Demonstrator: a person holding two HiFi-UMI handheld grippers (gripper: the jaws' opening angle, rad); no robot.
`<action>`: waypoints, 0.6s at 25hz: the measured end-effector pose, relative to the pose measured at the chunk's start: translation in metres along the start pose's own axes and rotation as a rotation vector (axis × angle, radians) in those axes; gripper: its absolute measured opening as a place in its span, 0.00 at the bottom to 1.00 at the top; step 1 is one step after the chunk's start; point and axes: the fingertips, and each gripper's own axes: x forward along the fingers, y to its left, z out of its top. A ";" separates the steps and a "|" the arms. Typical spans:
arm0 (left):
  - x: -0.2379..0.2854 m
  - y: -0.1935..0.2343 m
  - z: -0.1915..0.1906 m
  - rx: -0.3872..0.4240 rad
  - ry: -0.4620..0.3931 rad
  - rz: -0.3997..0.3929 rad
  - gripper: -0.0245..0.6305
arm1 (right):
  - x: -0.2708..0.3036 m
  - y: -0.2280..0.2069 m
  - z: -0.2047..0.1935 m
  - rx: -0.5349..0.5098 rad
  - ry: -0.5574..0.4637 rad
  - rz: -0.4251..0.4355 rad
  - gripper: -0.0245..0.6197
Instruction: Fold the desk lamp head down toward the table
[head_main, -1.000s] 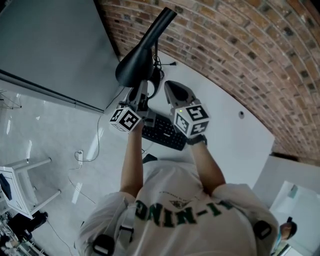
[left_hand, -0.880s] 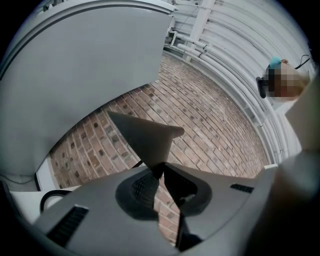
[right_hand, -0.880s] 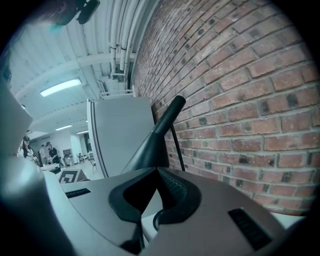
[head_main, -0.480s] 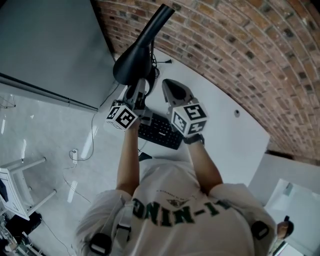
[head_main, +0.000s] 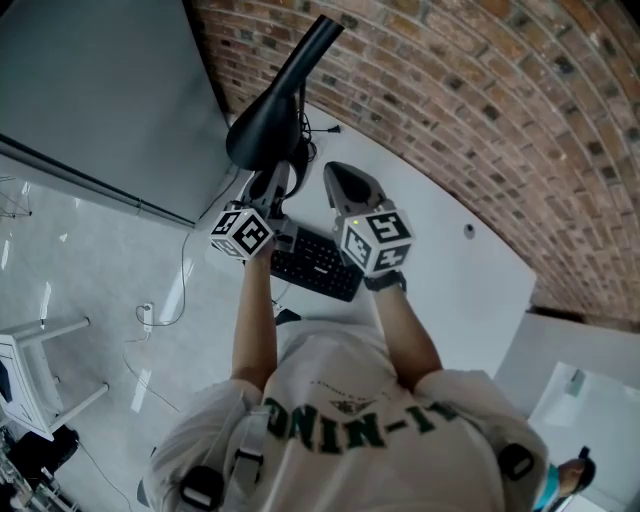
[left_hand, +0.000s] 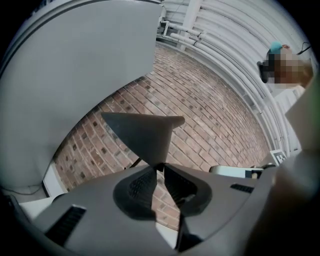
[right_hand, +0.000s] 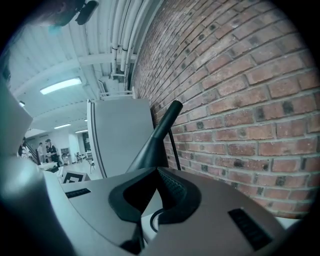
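Left tongs (left_hand: 159, 166) were pinched on the lamp head (left_hand: 142, 132) rim, right tongs (right_hand: 156, 175) closed and empty. Fold looked barely started; next probably needed a steady downward pull.

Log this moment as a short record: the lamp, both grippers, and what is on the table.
lamp head: black cone, held up above the table, not yet folded down
left gripper: jaws closed on the lamp head's rim
right gripper: jaws together, nothing between them, just right of the lamp head in the head view
table: white, set against a brick wall
keyboard: black, lying on the table under the two grippers
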 end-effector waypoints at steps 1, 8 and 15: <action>-0.002 0.001 -0.001 -0.001 0.002 0.007 0.09 | -0.002 0.001 0.001 -0.001 -0.004 0.001 0.04; -0.027 0.001 -0.005 0.027 0.019 0.067 0.18 | -0.019 0.008 0.009 -0.001 -0.036 0.011 0.05; -0.072 0.000 -0.015 0.107 0.075 0.166 0.18 | -0.038 0.030 0.017 0.002 -0.079 0.048 0.04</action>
